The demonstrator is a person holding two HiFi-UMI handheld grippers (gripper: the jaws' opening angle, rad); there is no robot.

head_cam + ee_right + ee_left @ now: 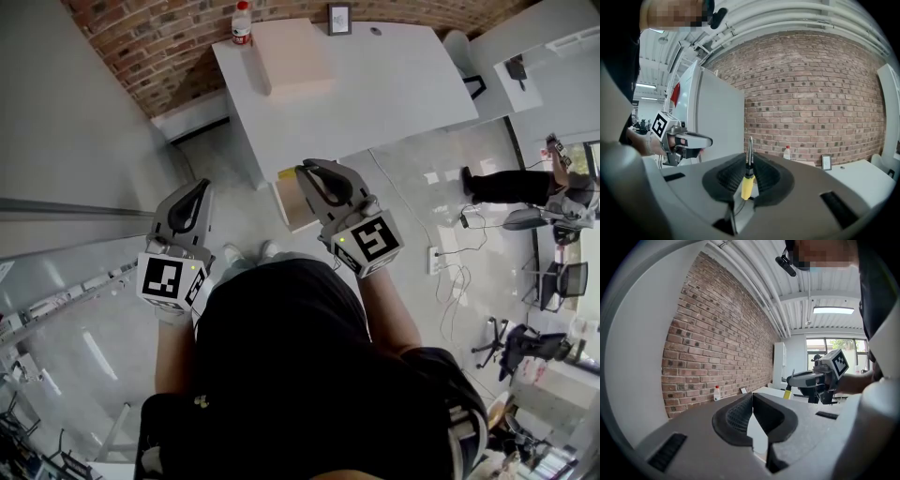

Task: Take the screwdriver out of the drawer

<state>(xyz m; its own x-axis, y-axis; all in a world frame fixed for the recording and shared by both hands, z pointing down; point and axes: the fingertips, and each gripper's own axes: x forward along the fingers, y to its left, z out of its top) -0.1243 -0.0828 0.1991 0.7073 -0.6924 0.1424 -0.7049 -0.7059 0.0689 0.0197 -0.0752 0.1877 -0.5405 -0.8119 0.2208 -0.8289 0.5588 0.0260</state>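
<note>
Right claw [749, 161]: closed on the screwdriver [747, 183]. The pads clamp the yellow handle. The metal shaft stands out past the claw tips, in line with them. The tool is held in the air before the desk [394, 89], with the brick wall [811, 93] beyond the desk as its backdrop.

In the head view I hold this claw at the desk's near edge, where it overlaps the open drawer [292, 208] that juts from the desk's front. I cannot tell how high the claw is above the drawer. No view shows the tool touching the drawer.

Left claw [751, 401]: pads brought together at the tips, with nothing gripped between them. I hold it off the desk's near left corner, clear of the desk and well apart from the drawer.

On the desk:
- A small bottle [242, 23] with a red cap stands at the far left corner.
- A tan box [295, 56] lies just beside the bottle.
- A small picture frame [339, 19] stands at the far edge.
</note>
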